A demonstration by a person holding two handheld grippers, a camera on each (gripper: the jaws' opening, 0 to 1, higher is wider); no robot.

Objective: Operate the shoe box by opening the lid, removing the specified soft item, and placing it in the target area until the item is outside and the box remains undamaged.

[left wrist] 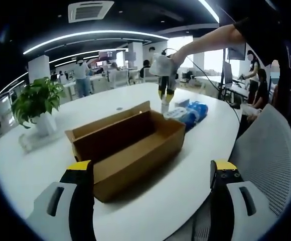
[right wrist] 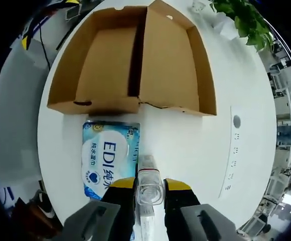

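The brown cardboard shoe box [left wrist: 130,145] stands open on the white table, its lid folded back flat beside the tray [right wrist: 135,60]; the inside looks bare. A blue and white soft pack of wet wipes [right wrist: 110,158] lies on the table just outside the box's short end [left wrist: 189,113]. My right gripper [right wrist: 149,187] hangs over the pack's side, jaws close together on a clear plastic strip [right wrist: 148,175] that seems to be the pack's edge. A person's arm holds that right gripper [left wrist: 165,98] above the pack. My left gripper [left wrist: 153,173] is open near the box's front corner.
A potted plant [left wrist: 37,103] in a white pot stands at the table's far left. A grey chair back [left wrist: 273,160] sits close at the right, by the table's edge. A round port [right wrist: 236,121] is set in the table [right wrist: 185,145]. People and desks fill the office behind.
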